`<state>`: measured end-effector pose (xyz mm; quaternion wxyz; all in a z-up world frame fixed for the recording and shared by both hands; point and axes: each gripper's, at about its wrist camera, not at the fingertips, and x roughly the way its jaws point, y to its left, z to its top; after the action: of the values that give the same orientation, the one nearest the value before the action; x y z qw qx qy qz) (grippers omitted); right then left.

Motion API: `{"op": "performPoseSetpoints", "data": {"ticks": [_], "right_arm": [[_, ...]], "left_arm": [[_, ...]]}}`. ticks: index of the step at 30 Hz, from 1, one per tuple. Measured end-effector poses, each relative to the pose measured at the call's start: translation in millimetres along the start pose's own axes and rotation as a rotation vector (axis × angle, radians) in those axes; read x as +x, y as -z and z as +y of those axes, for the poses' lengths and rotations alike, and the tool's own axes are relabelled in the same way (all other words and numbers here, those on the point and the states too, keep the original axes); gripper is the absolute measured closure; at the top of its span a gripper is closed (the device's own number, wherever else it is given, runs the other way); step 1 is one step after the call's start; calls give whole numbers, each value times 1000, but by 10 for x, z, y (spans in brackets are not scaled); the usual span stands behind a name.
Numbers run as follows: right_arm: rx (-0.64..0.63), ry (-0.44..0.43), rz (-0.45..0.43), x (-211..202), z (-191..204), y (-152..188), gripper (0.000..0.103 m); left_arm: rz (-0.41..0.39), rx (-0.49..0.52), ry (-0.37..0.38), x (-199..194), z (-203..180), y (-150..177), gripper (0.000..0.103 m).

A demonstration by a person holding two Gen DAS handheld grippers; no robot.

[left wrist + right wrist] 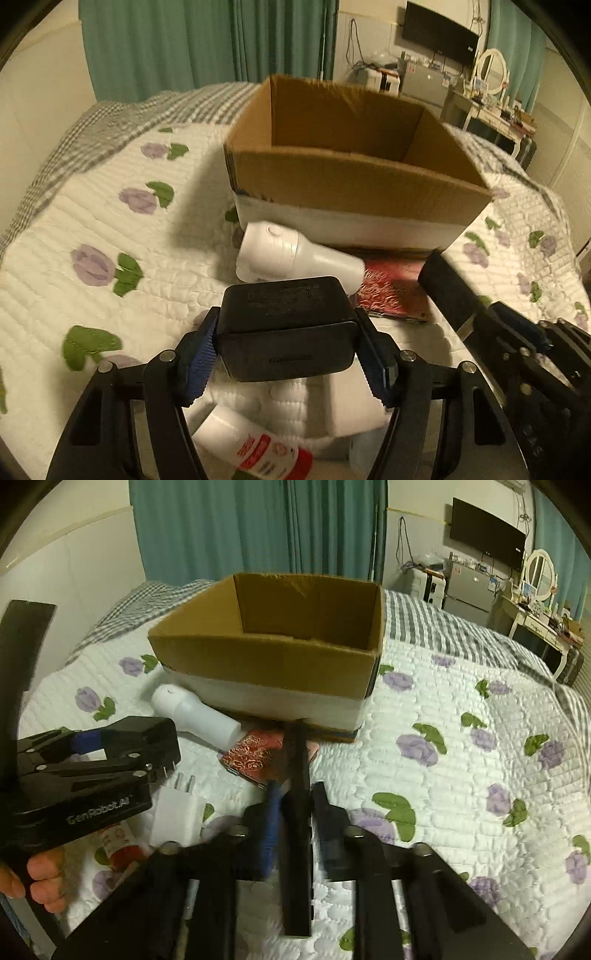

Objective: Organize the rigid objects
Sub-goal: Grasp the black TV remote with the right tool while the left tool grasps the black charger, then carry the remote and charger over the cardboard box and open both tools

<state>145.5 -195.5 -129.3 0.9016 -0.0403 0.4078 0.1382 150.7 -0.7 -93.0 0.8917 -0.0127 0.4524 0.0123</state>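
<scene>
Both tongs are loaded now: left gripper (286,354) clamped across the black adapter (284,317) at lower centre, right gripper (295,827) pinched on the slim black bar (295,812) pointing lengthwise up-frame at the open cardboard box (266,664) directly ahead.

Light: dim, warm indoor light is seen in both views; the source is out of view.
Shadows: a soft shadow is cast on the quilt (110,221) beside the cardboard box (351,177).
Blur: the right hand-held gripper (295,812) is smeared.
Edges: strong fisheye bending and black corners are seen.
</scene>
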Motion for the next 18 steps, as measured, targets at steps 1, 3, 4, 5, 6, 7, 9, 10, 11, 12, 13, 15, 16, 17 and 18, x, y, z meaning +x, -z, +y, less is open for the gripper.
{"op": "performPoseSetpoints", "data": {"ticks": [1, 3, 4, 5, 6, 7, 9, 10, 11, 12, 13, 15, 16, 17, 18], "right_arm": [[-6, 8, 3, -16, 9, -2, 89], [-10, -8, 10, -15, 16, 17, 90], [-7, -17, 10, -1, 15, 36, 90], [-8, -19, 20, 31, 15, 60, 91], [-8, -18, 29, 50, 9, 83, 92], [-1, -20, 26, 45, 1, 103, 94], [8, -33, 4, -29, -14, 101, 103], [5, -30, -15, -87, -12, 72, 103], [-1, -24, -27, -135, -5, 40, 103], [-7, -24, -34, -172, 0, 9, 103], [-12, -29, -40, -200, 0, -18, 103], [-28, -53, -18, -182, -3, -39, 103], [-33, -69, -3, -152, -7, -24, 103], [-29, -72, 0, -134, -17, -2, 103], [-18, -61, 3, -114, -33, 22, 101]], "left_arm": [[-11, 3, 3, -59, -7, -7, 34], [-25, 5, 7, -157, -18, -18, 34], [-27, 6, 9, -176, -16, -26, 34], [-31, 9, 8, -210, -18, -24, 34], [-33, 10, 5, -227, -23, -26, 34], [-37, 12, 2, -256, -27, -25, 34], [-46, 16, 3, -315, -28, -29, 34], [-51, 17, 1, -347, -34, -34, 34], [-57, 16, 1, -374, -29, -53, 34], [-62, 16, 3, -398, -24, -66, 34], [-68, 16, 6, -429, -25, -78, 34], [-75, 21, 12, -469, -30, -99, 34], [-77, 23, 12, -481, -34, -102, 34], [-80, 23, 11, -492, -40, -101, 34], [-81, 22, 10, -493, -40, -98, 34]]}}
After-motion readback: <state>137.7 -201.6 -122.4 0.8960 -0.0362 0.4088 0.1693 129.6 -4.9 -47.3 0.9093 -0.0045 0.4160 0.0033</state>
